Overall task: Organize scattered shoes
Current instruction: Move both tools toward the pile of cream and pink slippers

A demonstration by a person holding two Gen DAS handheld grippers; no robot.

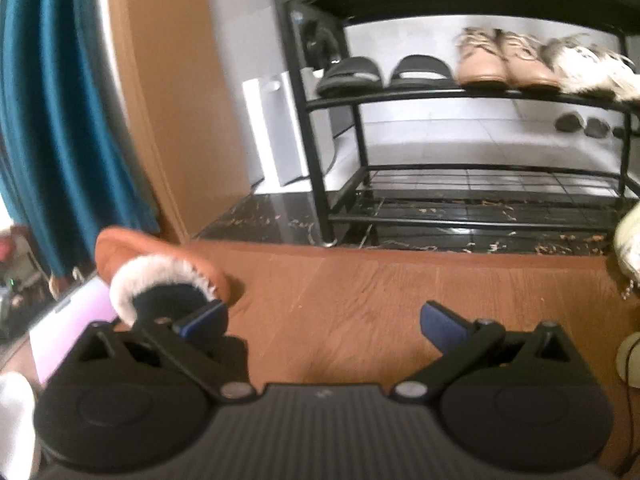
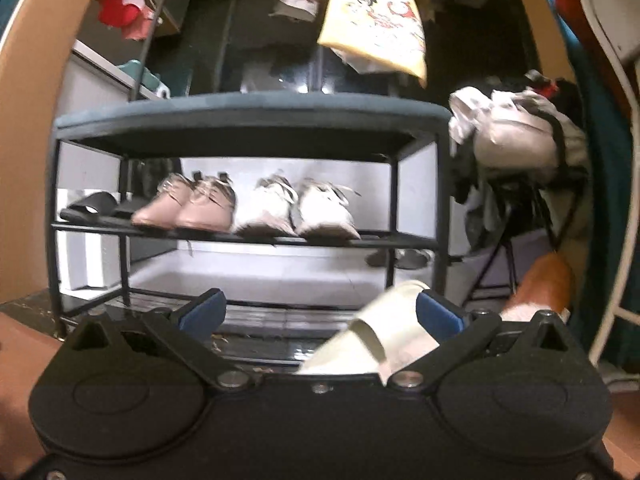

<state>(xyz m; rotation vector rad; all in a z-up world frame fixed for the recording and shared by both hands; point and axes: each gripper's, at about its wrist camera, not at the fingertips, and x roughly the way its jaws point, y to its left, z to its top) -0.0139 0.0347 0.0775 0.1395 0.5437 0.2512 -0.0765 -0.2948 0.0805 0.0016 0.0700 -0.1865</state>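
Observation:
In the left wrist view my left gripper (image 1: 324,322) stands open over the wooden floor, nothing between its fingers. An orange slipper with white fur trim (image 1: 160,272) lies just left of its left fingertip. A black shoe rack (image 1: 460,98) stands ahead, holding black slides (image 1: 384,74), pink shoes (image 1: 504,62) and white fluffy shoes (image 1: 588,68). In the right wrist view my right gripper (image 2: 318,312) is open. A cream slide (image 2: 380,336) lies against its right finger, tilted, in front of the shoe rack (image 2: 248,236). Another orange slipper (image 2: 540,284) lies at the right.
A teal curtain (image 1: 60,100) and a wooden door frame (image 1: 168,100) stand at the left. A white box (image 1: 276,128) sits beside the rack. A chair piled with bags and clothes (image 2: 520,140) stands right of the rack. A yellow bag (image 2: 376,12) hangs above.

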